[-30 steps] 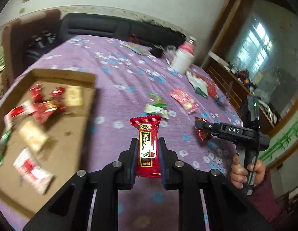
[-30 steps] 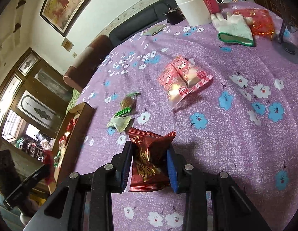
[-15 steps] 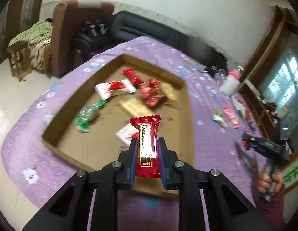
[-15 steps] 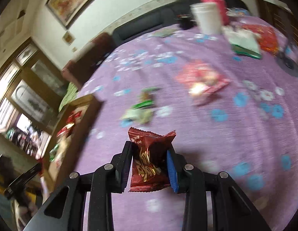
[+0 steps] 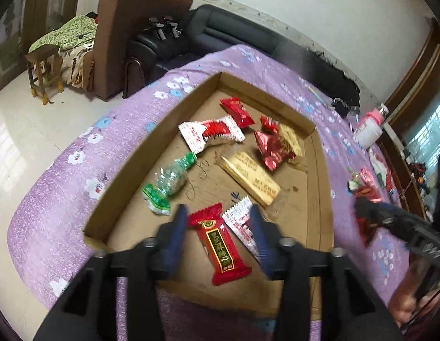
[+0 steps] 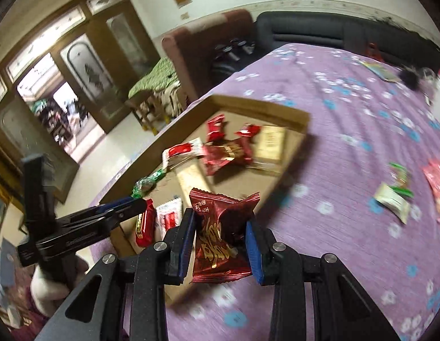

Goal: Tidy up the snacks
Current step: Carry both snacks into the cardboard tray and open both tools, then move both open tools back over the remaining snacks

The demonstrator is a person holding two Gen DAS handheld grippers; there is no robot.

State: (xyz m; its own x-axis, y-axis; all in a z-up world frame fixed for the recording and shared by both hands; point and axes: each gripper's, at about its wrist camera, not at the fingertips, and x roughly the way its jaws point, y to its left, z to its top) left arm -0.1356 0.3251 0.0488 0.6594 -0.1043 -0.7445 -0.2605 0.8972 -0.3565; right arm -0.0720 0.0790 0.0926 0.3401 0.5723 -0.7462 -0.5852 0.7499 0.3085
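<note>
Currently, box [image 5: 319,176] on tabletop [image 5: 63,187]: red, white, gold, green snacks. Left tongs [image 5: 218,227] opening, red bar [image 5: 220,244] loose between. Right tongs [image 6: 221,236] clamp maroon packet [image 6: 220,227].

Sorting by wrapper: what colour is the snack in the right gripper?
Dark red with gold lettering, clearest in the right wrist view.

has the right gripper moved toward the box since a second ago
Yes. The right gripper, shut on a dark red snack, was over bare purple cloth away from the box; now it hangs at the box's near edge.
</note>
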